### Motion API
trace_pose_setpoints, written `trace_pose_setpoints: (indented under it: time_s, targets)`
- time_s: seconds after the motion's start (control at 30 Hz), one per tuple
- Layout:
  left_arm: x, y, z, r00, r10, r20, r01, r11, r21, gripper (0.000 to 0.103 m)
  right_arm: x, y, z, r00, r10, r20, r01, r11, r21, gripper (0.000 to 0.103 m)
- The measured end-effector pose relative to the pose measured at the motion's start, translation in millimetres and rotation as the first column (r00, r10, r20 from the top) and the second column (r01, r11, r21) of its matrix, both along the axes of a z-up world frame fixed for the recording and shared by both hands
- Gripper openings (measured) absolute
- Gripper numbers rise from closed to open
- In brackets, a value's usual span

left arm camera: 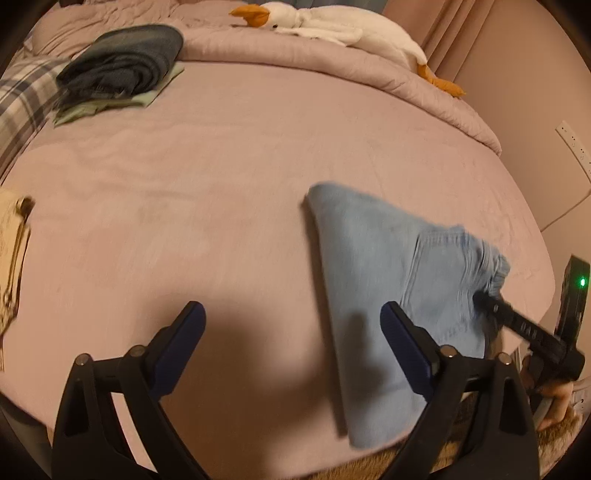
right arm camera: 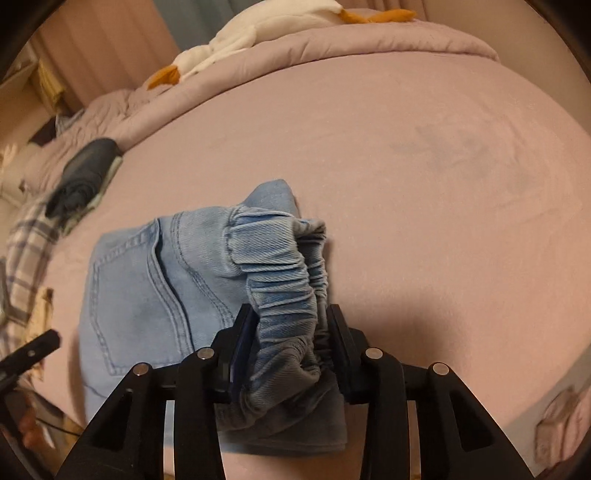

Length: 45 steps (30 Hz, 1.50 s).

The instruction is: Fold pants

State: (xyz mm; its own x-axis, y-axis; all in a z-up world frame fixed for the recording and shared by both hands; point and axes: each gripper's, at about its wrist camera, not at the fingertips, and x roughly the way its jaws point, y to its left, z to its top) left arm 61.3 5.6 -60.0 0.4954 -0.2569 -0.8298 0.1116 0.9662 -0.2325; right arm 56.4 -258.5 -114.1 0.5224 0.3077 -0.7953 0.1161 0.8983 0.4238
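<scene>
In the left wrist view, one pair of light blue pants [left arm camera: 373,280] is seen lying folded on the pink bed [left arm camera: 221,177], near its front right corner. The left tongs [left arm camera: 291,332] are spread wide over the bed, and nothing is held between them. One blue pad is over the bare sheet, and the other is over the pants. At the right edge, the right tongs [left arm camera: 484,297] are seen reaching to the gathered waist end of the pants. From here it cannot be told how they are set. One dark folded bundle [left arm camera: 122,62] is laid on a green cloth [left arm camera: 107,105] near the far left corner. One white toy goose [left arm camera: 332,26] with an orange beak is laid on the rolled blanket [left arm camera: 369,74] at the far edge. One checked cloth [left arm camera: 22,99] is seen at the left edge. No writing can be read.

In the right wrist view, the stretchy waistband of the pants [right arm camera: 155,280] is pinched between the right tongs [right arm camera: 291,328]. The band is bunched up between the two pads. One back pocket is seen on the flat part. The goose [right arm camera: 236,40] and the dark bundle [right arm camera: 85,166] are seen far away, one of each.
</scene>
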Motion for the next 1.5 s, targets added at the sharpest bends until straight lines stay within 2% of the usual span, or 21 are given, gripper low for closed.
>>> trace_pose_setpoints:
  time_s: [0.07, 0.17, 0.23, 0.33, 0.43, 0.5, 0.53, 0.6, 0.9, 1.13, 1.23, 1.5]
  targets:
    - [11, -5, -1, 1.000, -0.014, 0.015, 0.014, 1.000, -0.005, 0.083, 1, 3, -2, 1.000, 0.003, 0.001, -0.003, 1.000, -0.011, 0.037]
    - [28, -12, -10, 1.000, -0.020, -0.004, 0.019, 1.000, -0.017, 0.070, 1, 4, -4, 1.000, -0.001, 0.005, 0.001, 1.000, 0.000, 0.039]
    - [35, -14, -20, 0.999, -0.019, -0.031, 0.018, 0.998, -0.053, 0.068, 3, -3, -7, 1.000, -0.014, -0.010, 0.014, 0.999, 0.033, 0.042]
    - [32, -15, -33, 0.998, -0.014, -0.069, 0.006, 0.994, -0.106, 0.068, 0, -11, -6, 1.000, -0.027, -0.013, 0.028, 0.997, 0.067, 0.043]
    - [23, -18, -46, 0.991, -0.045, -0.123, 0.027, 0.989, -0.143, 0.071, 2, -7, -4, 1.000, -0.024, -0.013, 0.025, 0.998, 0.053, 0.044]
    - [11, -23, -44, 0.995, -0.065, -0.074, 0.057, 0.993, -0.100, 0.071, 1, -10, -6, 1.000, -0.025, -0.016, 0.026, 0.998, 0.052, 0.045]
    - [5, -27, -43, 0.995, -0.079, -0.060, 0.075, 0.995, -0.064, 0.071, 1, -9, -6, 0.999, -0.028, -0.018, 0.029, 0.998, 0.052, 0.045]
    - [-2, -30, -44, 0.996, -0.080, -0.049, 0.078, 0.996, -0.038, 0.071, -1, -10, -5, 0.999, -0.033, -0.016, 0.033, 0.998, 0.051, 0.046]
    - [-28, -23, -47, 0.994, -0.103, -0.038, 0.101, 0.994, -0.044, 0.072, -5, -9, -4, 0.999, -0.040, -0.003, 0.040, 0.999, 0.011, 0.048]
    - [-24, -27, -49, 0.995, -0.099, -0.031, 0.097, 0.994, -0.046, 0.073, -8, -8, -4, 0.999, -0.054, 0.006, 0.054, 0.999, 0.003, 0.050]
    - [-27, -28, -49, 0.996, -0.082, -0.029, 0.081, 0.996, -0.043, 0.073, -9, -9, -6, 0.998, -0.063, 0.000, 0.063, 0.998, 0.006, 0.055]
    - [-35, -23, -47, 0.996, -0.076, -0.043, 0.073, 0.995, -0.069, 0.073, -12, -10, -5, 0.998, -0.066, 0.000, 0.066, 0.998, -0.008, 0.055]
